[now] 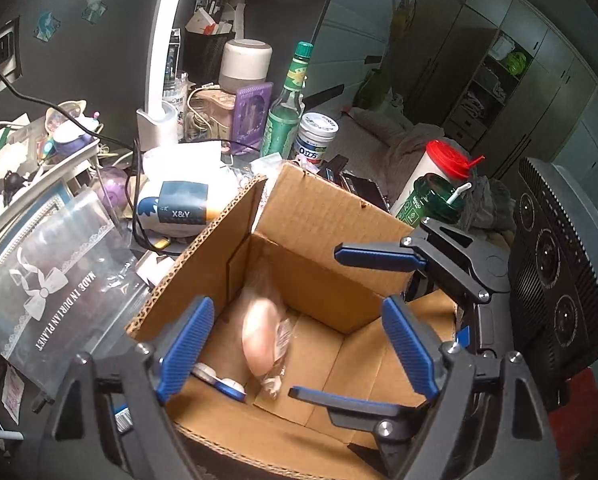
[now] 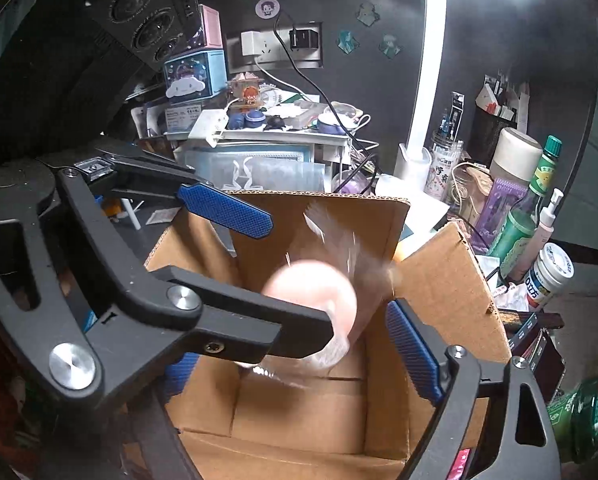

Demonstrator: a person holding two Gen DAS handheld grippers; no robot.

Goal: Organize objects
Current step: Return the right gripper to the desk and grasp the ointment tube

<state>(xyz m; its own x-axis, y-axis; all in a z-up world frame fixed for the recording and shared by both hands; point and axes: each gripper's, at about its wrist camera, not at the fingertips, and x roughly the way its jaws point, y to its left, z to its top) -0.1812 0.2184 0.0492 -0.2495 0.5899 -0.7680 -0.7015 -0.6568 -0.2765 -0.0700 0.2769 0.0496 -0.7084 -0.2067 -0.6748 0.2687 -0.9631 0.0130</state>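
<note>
I have the open cardboard box (image 1: 319,240) under both tools, its flaps standing up, and it takes up most of each view. Around it the desk clutter is the bulk of what I judge is left: the tissue pack (image 1: 179,204) just behind the box's left flap, the green glass bottle (image 1: 287,108) and the white pill jar (image 1: 317,136) behind the far flap, the red-lidded wipes canister (image 1: 439,172) to the right, and the clear printed bag (image 1: 59,280) to the left. None of these is in the box yet.

My left gripper (image 1: 299,344) hangs over the box mouth with its fingers spread wide and nothing between them. My right gripper (image 1: 339,324) reaches in from the side, also wide open and empty; its own camera agrees.

Inside the box I count 2 things. The pink object in clear wrap (image 1: 263,336) is motion-blurred in both views, so I judge it is dropping or only just settling. A small blue-and-white case (image 1: 219,380) lies on the floor at the near left corner.

So the task looks barely begun.
</note>
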